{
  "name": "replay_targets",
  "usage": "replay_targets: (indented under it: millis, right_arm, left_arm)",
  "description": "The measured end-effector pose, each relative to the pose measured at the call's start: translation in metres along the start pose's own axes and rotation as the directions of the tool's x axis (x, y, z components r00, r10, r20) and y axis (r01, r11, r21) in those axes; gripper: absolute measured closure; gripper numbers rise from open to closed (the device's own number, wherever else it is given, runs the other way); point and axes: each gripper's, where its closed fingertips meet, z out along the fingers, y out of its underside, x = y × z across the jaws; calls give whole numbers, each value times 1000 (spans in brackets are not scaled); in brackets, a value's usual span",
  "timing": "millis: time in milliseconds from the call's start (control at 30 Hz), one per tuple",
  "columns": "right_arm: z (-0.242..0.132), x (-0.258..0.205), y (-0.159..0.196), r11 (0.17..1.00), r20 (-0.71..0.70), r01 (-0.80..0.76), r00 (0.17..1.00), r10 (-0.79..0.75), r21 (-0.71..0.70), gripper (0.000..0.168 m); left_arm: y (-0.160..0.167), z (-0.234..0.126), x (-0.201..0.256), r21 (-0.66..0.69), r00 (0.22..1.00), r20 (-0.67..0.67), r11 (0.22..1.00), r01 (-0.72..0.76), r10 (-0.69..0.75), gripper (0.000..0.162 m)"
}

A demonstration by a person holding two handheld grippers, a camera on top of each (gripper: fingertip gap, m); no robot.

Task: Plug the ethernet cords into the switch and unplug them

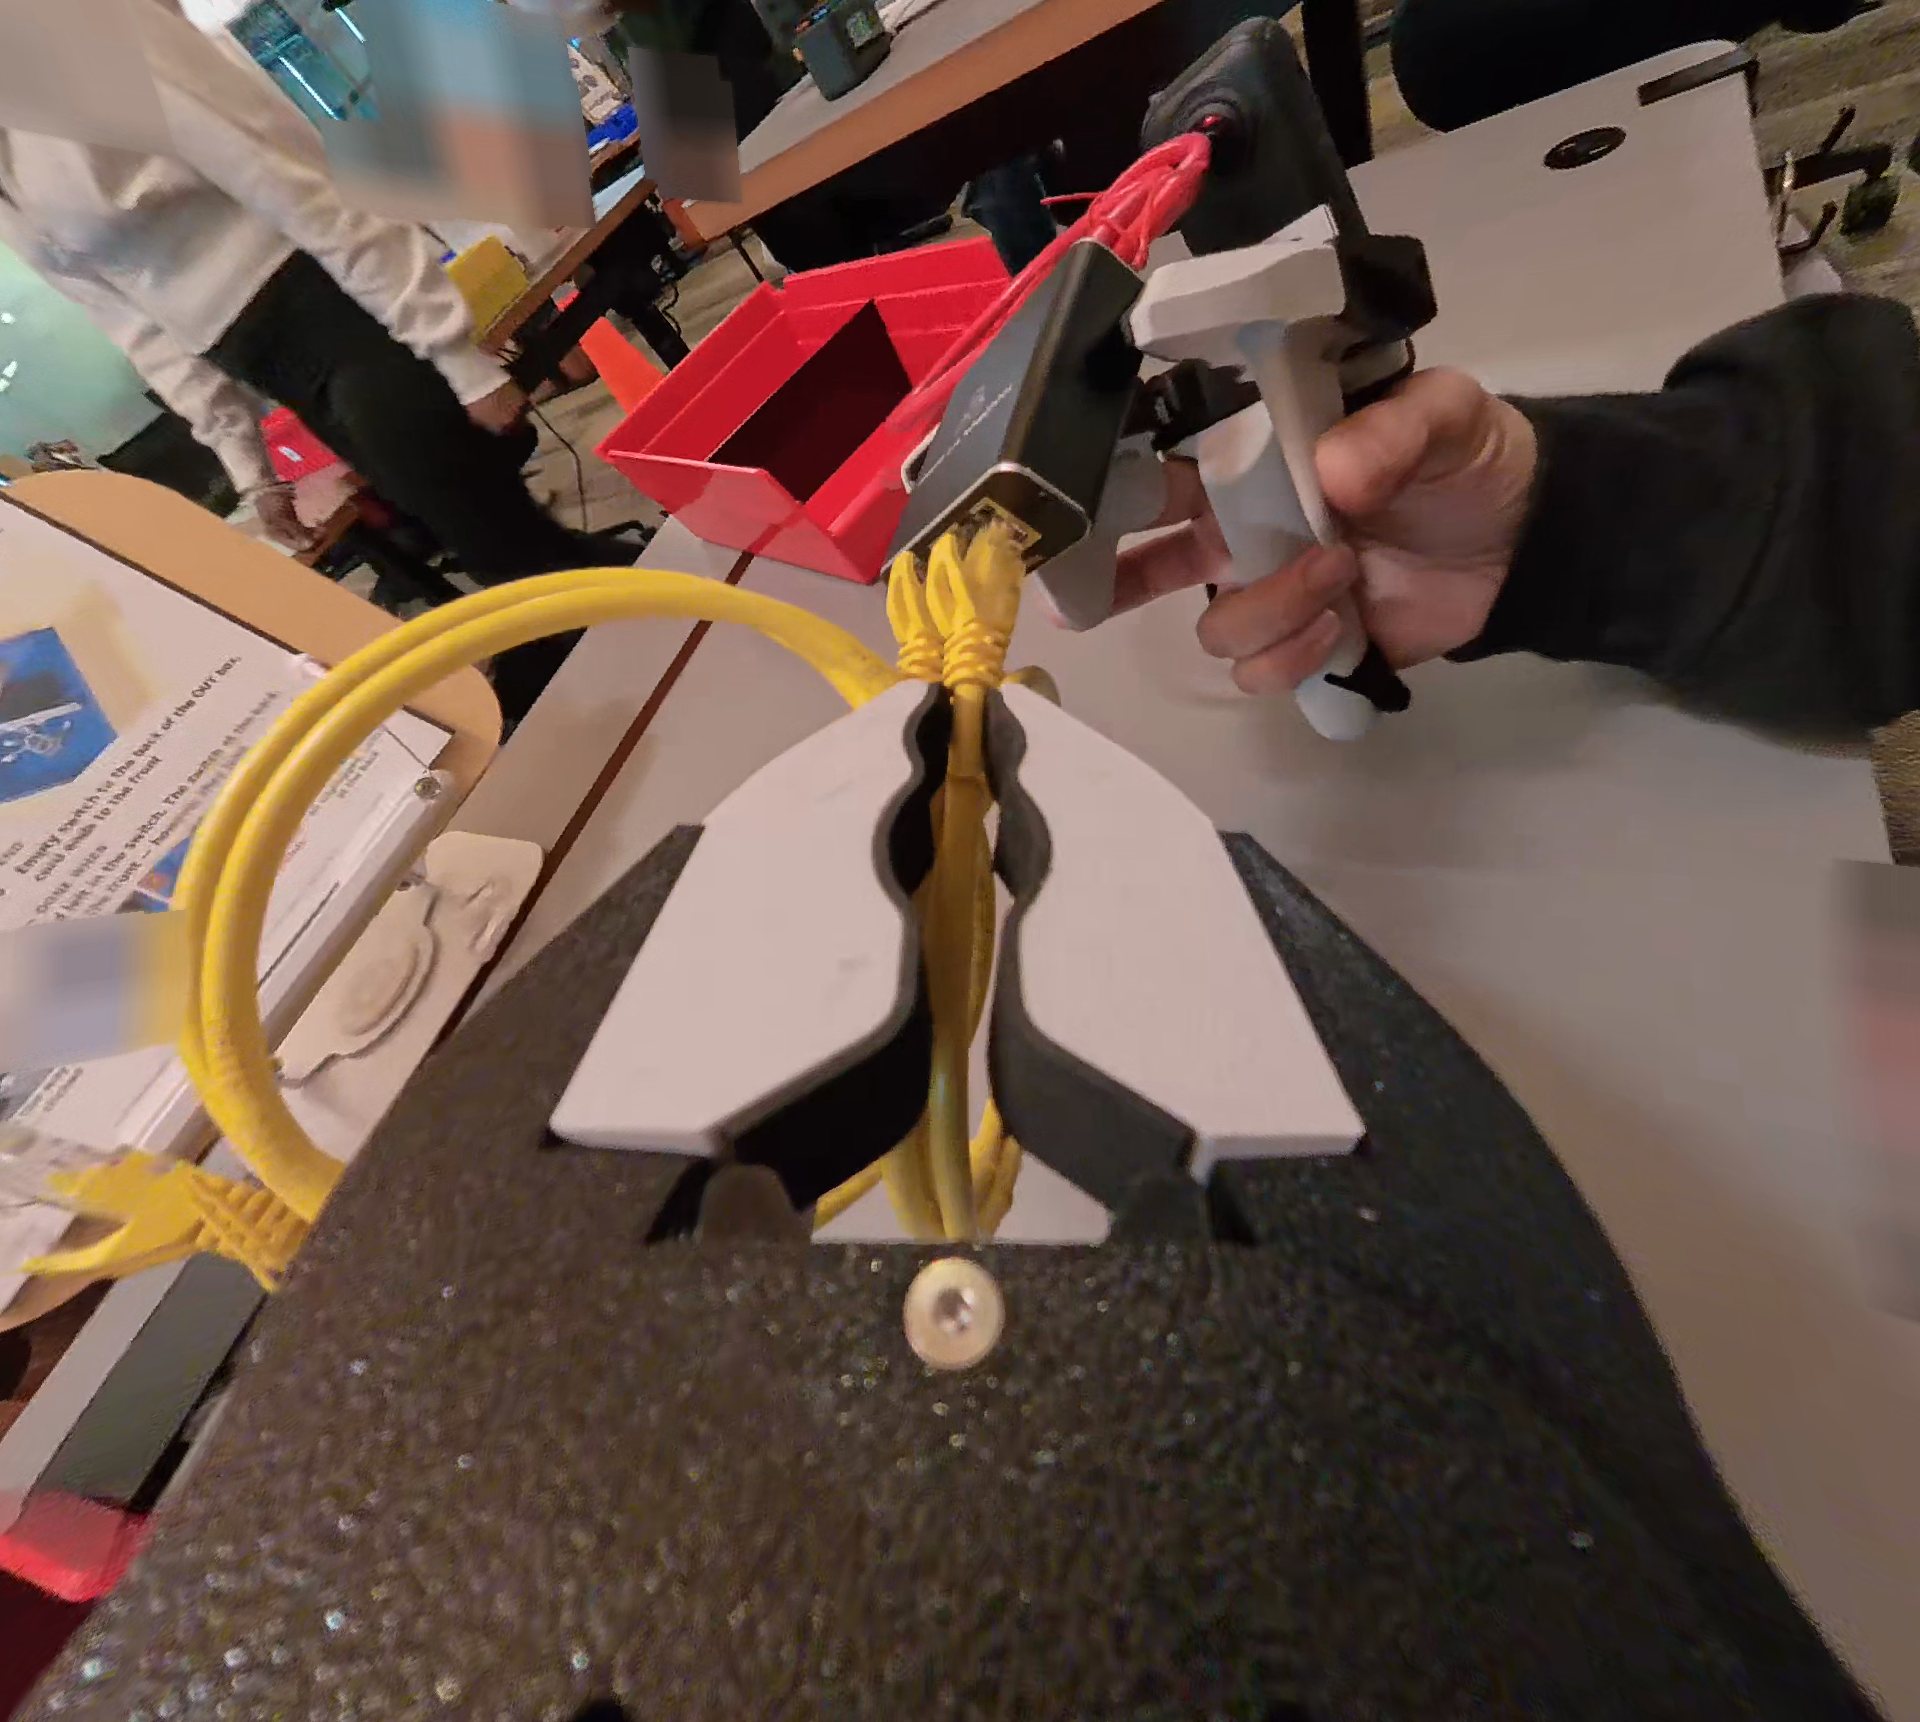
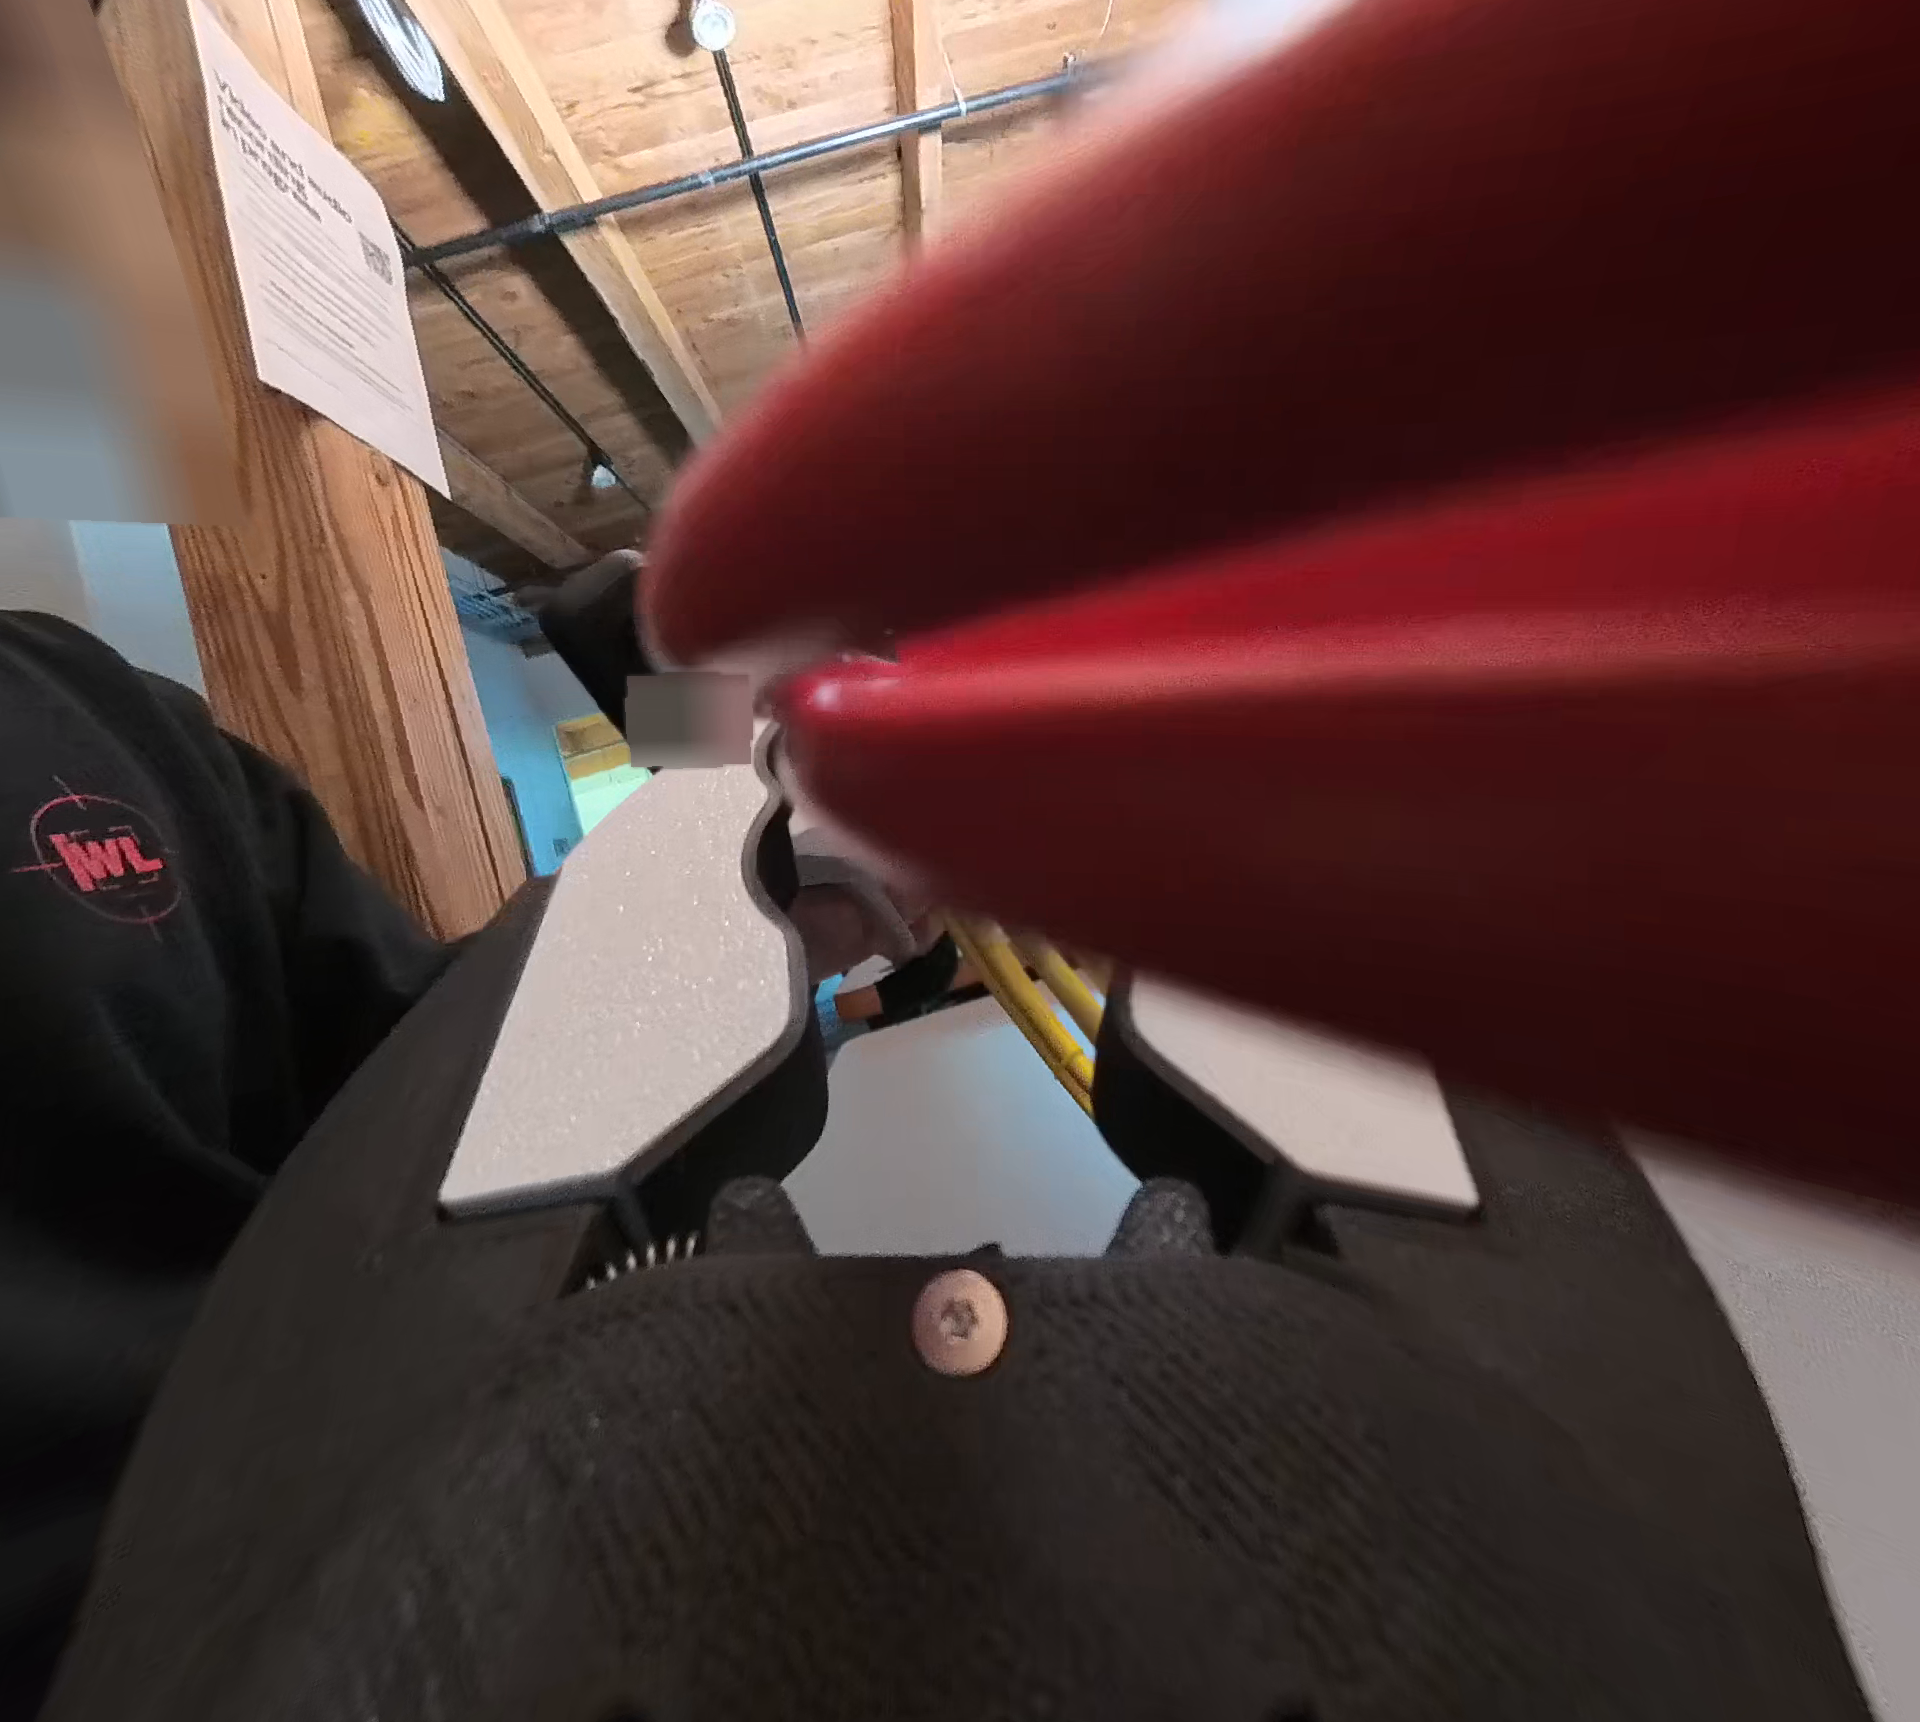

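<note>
Left gripper reaches forward over the grey worktop, fingers pinched shut on the yellow ethernet cords just behind their connectors. The yellow connectors sit at the near end face of the switch; whether fully seated cannot be told. The rest of the yellow cords loops out left and back near, with loose yellow plugs hanging at the near left.

The switch, a dark slim box, is held up off the worktop, tilted, far end higher. Red ethernet cords leave its far end.

Right gripper comes in from the right and clamps the switch across its body. A hand in a black sleeve wraps the gripper's grey handle, knuckles toward the near side, forearm running off right. In the right wrist view the camera tilts up to a wood ceiling; blurred red cords fill most of the view, and its fingers stand spread around the held switch, which is hidden here. Yellow cords show between them.

A red box sits open on the worktop, far left of the switch.
</note>
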Motion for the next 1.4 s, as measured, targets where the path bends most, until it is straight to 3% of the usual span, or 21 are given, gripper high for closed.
replay_targets:
  millis: [33,233,400,600,967,1400]
  right_arm:
    - [0,-1,-1,1000,6,9,1000,-9,16,106]
    - [0,-6,-8,991,35,25,999,-30,135,106]
    - [-3,-7,-8,987,66,6,998,-17,162,106]
    - [-3,-12,-10,987,81,29,996,-42,159,105]
    - [-8,-14,-17,976,118,-3,993,-24,219,106]
    - [-10,-13,-17,974,125,-13,992,-16,226,106]
  left_arm:
    - [0,0,0,3,1000,-13,1000,13,-13,155]
    - [-8,1,5,43,977,-84,979,199,-195,155]
    - [-9,1,9,48,968,-137,974,221,-212,155]
    - [-15,-2,13,25,867,-307,908,419,-392,155]
    - [-18,2,25,38,758,-414,823,567,-503,154]
    - [-18,4,27,34,715,-429,781,623,-552,154]
